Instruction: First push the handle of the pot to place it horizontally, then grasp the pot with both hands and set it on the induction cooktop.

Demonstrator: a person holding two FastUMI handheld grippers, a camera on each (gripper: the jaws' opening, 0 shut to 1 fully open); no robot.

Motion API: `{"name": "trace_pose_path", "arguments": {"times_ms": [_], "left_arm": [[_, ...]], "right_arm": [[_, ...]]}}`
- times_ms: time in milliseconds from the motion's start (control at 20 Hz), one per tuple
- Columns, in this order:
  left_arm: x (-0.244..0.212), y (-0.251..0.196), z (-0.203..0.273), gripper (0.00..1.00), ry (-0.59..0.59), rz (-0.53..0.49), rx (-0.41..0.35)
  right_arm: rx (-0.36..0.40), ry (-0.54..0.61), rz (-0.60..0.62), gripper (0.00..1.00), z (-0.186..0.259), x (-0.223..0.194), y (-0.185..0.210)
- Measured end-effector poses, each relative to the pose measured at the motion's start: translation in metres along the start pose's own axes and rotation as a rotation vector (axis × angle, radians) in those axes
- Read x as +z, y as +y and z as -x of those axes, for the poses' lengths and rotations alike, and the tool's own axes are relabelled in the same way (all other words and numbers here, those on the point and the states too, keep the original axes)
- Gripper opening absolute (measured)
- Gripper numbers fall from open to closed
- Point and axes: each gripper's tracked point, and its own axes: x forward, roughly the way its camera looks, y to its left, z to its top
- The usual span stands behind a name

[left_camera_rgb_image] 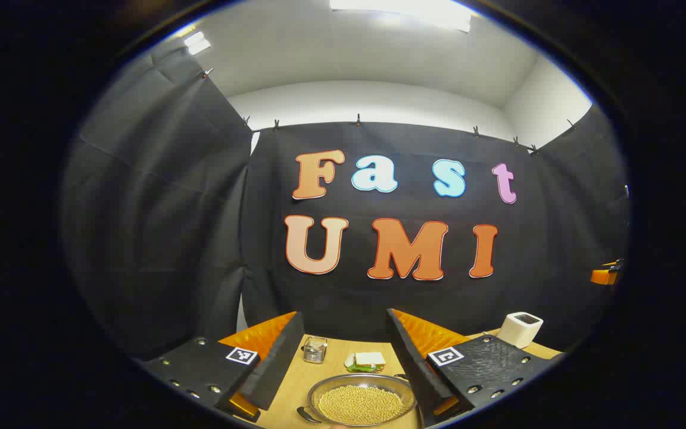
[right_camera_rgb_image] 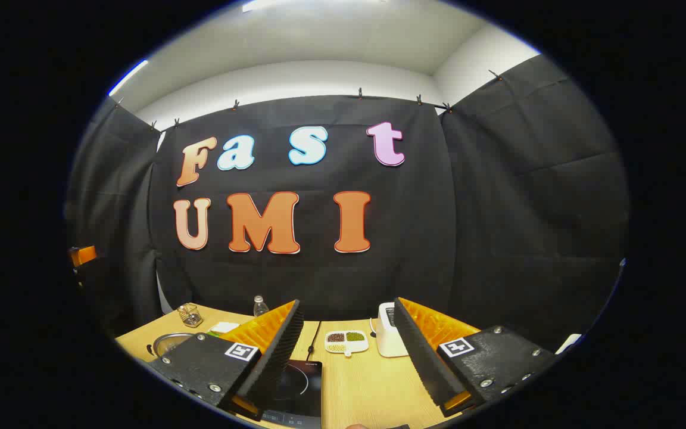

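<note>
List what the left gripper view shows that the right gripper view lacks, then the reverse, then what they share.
Left gripper view: the yellow grains filling the pot, and the open left gripper. Right gripper view: the induction cooktop, a divided dish, a bottle and the open right gripper. Both: the pot, a small clear container, the white appliance and the wooden table.

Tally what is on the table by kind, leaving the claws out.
pot: 1
induction cooktop: 1
white appliance: 1
bottle: 1
divided dish: 1
small holder: 1
small plate: 1
Total: 7
</note>
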Motion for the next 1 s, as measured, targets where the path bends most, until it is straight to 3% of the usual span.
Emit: {"name": "trace_pose_path", "arguments": {"times_ms": [400,450,750,800,850,1000], "left_arm": [[-0.012,0.002,0.0,0.88,0.028,-0.002,0.007],[-0.013,0.001,0.001,0.88,0.028,-0.005,0.006],[-0.022,-0.007,-0.002,0.88,0.049,-0.009,-0.009],[-0.023,-0.007,-0.001,0.89,0.049,-0.012,-0.009],[-0.023,-0.009,-0.001,0.89,0.05,-0.014,-0.01],[-0.026,-0.009,0.0,0.88,0.057,-0.012,-0.009]], "right_arm": [[0.03,-0.002,-0.007,0.95,-0.003,-0.001,0.008],[0.031,-0.003,-0.006,1.0,-0.004,-0.001,0.008],[0.039,-0.007,-0.006,1.0,-0.003,0.0,0.012],[0.038,-0.009,-0.005,0.95,-0.003,0.001,0.011],[0.038,-0.011,-0.005,1.0,-0.003,0.001,0.011],[0.036,-0.012,-0.007,1.0,-0.004,0.0,0.011]]}}
